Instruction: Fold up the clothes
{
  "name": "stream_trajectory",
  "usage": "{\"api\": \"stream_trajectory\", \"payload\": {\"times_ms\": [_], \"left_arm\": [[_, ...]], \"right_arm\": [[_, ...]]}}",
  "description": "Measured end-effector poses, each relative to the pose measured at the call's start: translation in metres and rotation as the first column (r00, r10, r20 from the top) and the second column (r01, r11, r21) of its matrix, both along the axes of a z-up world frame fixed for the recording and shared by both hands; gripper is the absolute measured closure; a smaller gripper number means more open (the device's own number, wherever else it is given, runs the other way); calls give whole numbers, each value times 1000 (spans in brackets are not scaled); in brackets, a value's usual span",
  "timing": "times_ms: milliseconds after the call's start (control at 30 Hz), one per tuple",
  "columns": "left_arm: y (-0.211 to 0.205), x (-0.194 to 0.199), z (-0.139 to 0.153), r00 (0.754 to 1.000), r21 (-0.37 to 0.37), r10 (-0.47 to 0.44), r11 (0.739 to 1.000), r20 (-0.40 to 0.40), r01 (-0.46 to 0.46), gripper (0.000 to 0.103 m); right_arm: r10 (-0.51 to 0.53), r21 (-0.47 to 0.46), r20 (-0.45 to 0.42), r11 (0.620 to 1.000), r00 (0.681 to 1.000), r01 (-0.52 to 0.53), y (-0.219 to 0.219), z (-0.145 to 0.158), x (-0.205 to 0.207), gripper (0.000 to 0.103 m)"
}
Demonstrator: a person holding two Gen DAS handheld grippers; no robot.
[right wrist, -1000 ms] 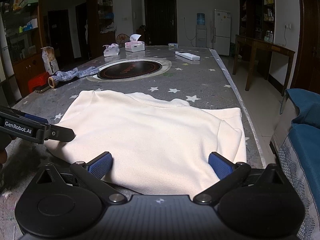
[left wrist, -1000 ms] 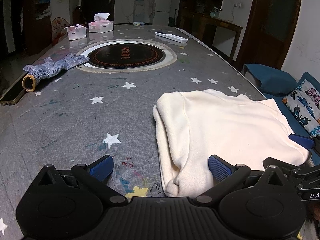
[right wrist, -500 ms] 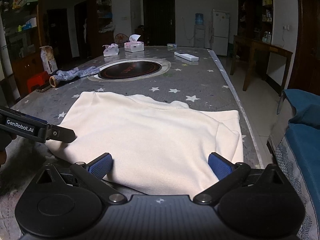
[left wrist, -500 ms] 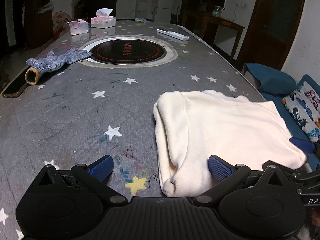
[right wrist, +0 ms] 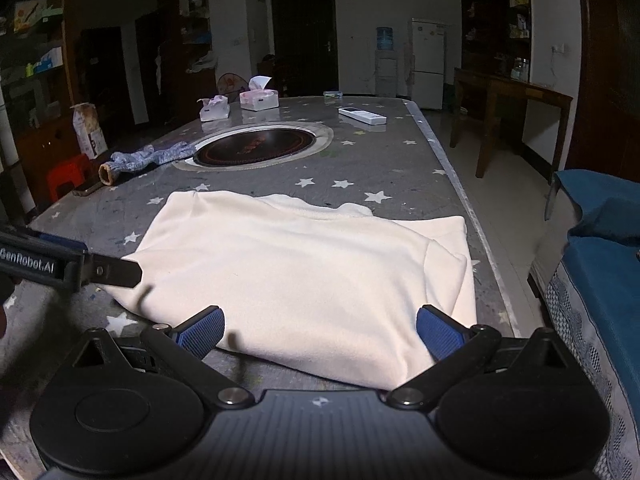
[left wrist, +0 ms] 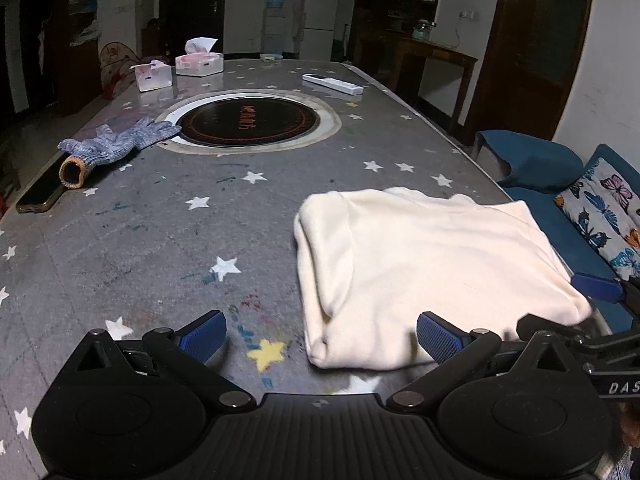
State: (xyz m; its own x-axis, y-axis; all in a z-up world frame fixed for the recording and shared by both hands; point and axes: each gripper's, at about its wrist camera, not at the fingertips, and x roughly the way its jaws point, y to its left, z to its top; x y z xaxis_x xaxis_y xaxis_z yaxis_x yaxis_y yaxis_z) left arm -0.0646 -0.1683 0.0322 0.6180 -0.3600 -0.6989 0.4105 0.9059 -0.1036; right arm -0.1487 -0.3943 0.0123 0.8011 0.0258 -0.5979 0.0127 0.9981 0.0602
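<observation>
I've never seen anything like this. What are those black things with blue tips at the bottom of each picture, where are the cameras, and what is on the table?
There is no robot here. A person holds a hand tool in each hand, each with two blue-padded fingers and a wide-angle camera looking forward along them. One picture comes from the left gripper, the other from the right gripper; each tool also shows at the edge of the other's view. Both stand open and hold nothing.

On the star-patterned table lies a cream garment, already folded into a rough rectangle, close to the near edge. Farther off are a grey knit glove, a dark phone, a round black hotplate set into the tabletop, two tissue boxes and a white remote.
</observation>
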Motion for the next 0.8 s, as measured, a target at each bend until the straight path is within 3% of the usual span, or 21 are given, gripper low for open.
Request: {"api": "stream_trajectory", "payload": {"times_ms": [500,667,800], "left_arm": [[0,-18,2,999,-3,-32,999,5,32,0],[1,-13,5,999,-15,-31,999,9,31,0],[-2,-4,0,1000,1,-31,1000,-7,31,0]], "right_arm": [[-35,-52,-51,998,998,32,-4,-8,-6,0],[-22,9,-12,1000,1000,22,-9,4,-3,0],[-25,21,-55,999,998,27,-12,-5,9,0]]}}
